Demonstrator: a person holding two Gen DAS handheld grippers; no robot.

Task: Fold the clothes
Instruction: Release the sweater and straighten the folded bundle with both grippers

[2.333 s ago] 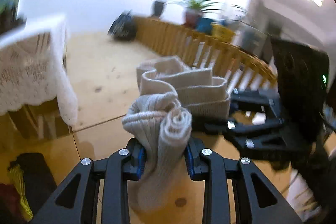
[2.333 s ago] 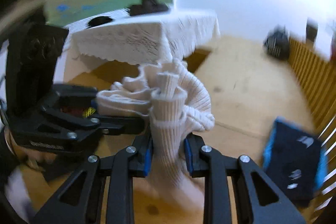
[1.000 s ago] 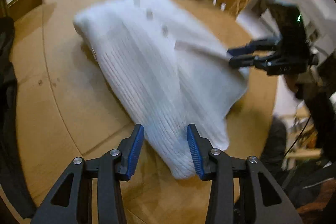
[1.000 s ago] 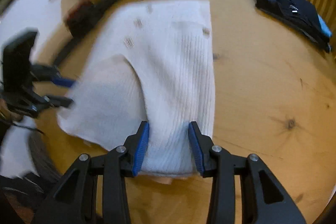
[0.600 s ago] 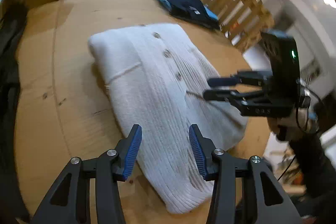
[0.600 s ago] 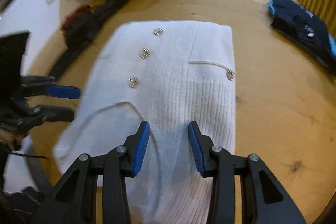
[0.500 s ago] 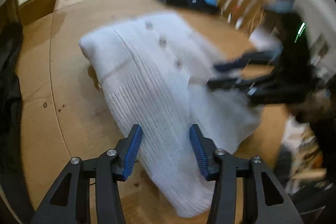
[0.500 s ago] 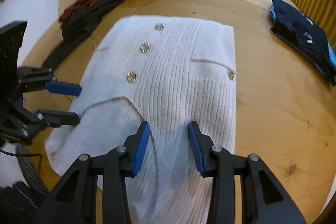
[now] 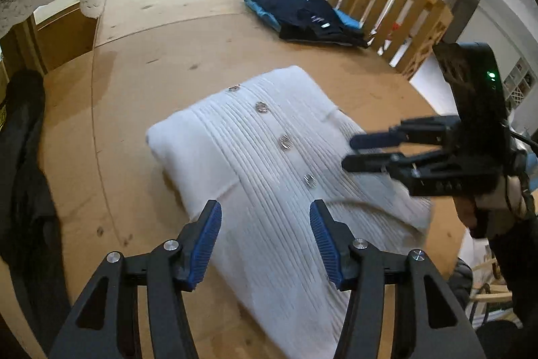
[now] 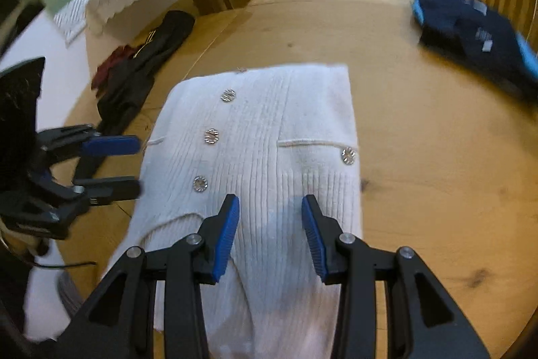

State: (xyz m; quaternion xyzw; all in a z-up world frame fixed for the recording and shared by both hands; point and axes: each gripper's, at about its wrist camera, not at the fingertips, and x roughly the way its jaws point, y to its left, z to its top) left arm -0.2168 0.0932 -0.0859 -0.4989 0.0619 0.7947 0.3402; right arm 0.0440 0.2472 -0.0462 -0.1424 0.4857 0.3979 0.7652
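Left of the white ribbed knit cardigan with silver buttons, a dark heap of clothes lay on the round wooden surface. The left gripper had just been widening, fingers released, nothing between them. The cardigan lay folded mid-surface. The right gripper hovered above its near end, fingers parted, empty. Right of the cardigan sat a folded navy and blue garment.

A careless grab could drag the fold apart (loose knit slides easily). The cardigan's near edge was cut off below the fingers.
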